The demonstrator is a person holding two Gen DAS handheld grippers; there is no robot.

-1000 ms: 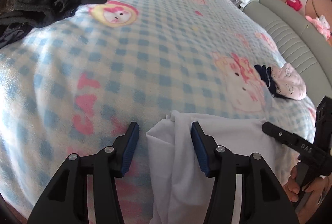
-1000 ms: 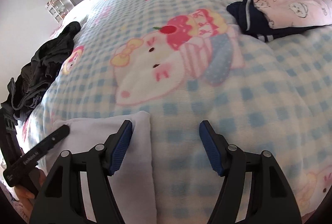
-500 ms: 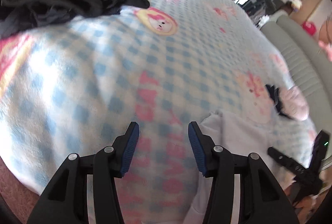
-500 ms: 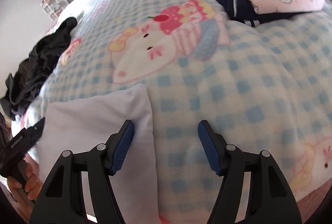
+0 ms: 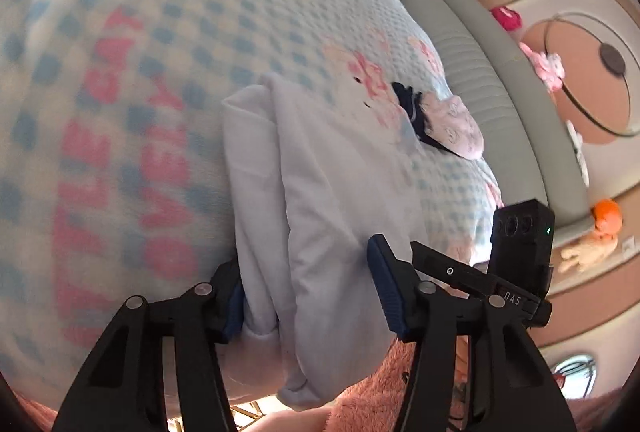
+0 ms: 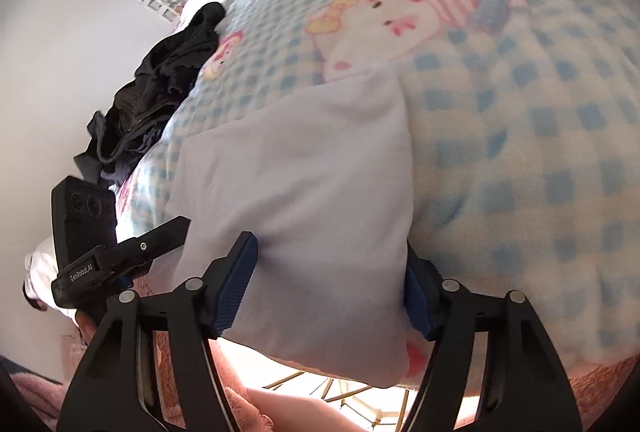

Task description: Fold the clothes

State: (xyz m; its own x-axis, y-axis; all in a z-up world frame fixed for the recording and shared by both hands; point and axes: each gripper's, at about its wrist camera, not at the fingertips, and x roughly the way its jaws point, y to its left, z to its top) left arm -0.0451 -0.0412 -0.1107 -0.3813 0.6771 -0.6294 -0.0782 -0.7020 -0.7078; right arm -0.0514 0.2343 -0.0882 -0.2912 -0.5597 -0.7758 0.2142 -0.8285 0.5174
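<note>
white garment (image 5: 320, 192) on checked blanket (image 5: 120, 72), jaws opening

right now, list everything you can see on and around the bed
white folded cotton garment: one, white, near edge of bed, overhanging
blue-and-cream checked fleece blanket: one, cartoon prints, covering bed
black crumpled clothes pile: one, black, far left edge of bed
navy and pink folded clothes: small stack, by grey padded headboard
left gripper: one, black with blue pads, jaws opening, garment's edge between the fingers
right gripper: one, black with blue pads, jaws opening, garment's corner between the fingers
</note>
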